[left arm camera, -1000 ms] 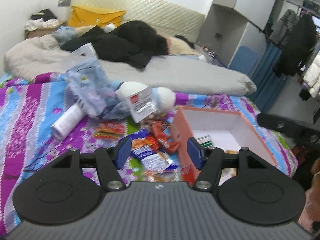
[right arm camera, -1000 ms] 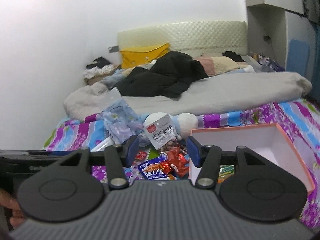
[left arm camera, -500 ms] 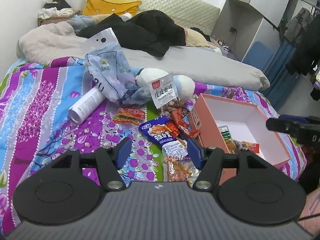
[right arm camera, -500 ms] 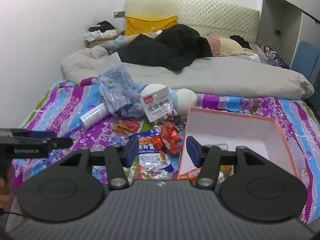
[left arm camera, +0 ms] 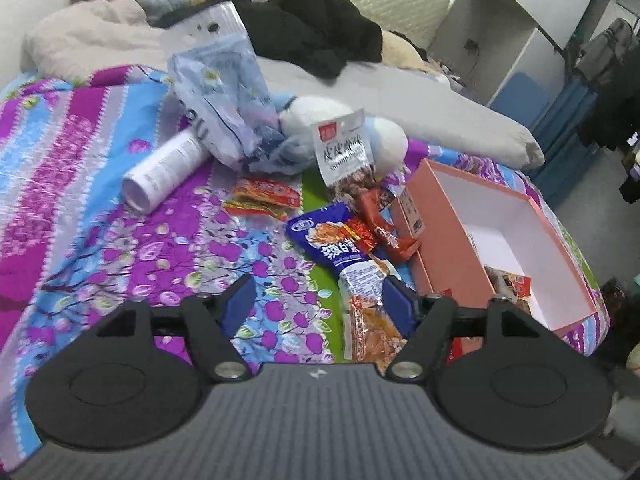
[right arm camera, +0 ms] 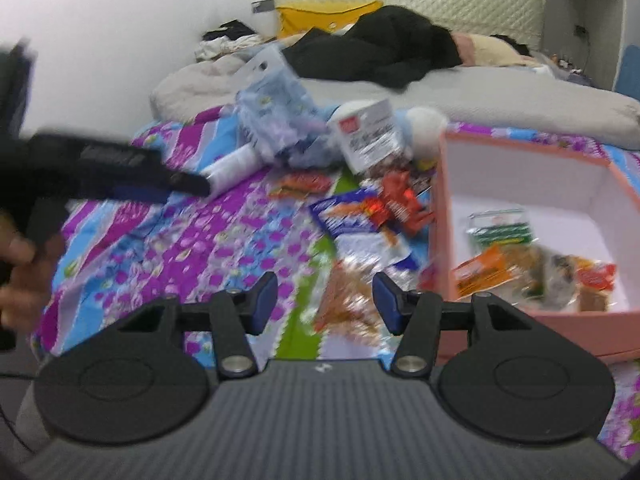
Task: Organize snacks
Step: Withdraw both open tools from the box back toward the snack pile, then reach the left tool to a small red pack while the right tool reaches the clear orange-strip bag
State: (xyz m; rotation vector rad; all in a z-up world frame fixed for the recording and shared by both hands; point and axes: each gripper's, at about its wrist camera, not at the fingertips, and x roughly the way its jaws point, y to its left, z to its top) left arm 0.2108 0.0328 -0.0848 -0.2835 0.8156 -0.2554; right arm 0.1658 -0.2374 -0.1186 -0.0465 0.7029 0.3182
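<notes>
light: even, soft indoor | blur: right wrist view motion-smeared, left sharper | edges: fisheye-bent

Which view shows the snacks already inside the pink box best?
Right wrist: it looks into the pink cardboard box, showing several snack packets, though blurred. Left wrist sees the box side-on; its wall hides all but one packet.

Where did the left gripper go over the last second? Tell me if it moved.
Yes. The left gripper advanced over the bed toward the snack pile; the pink box now lies farther right in its view. Jaws open, empty.
</notes>
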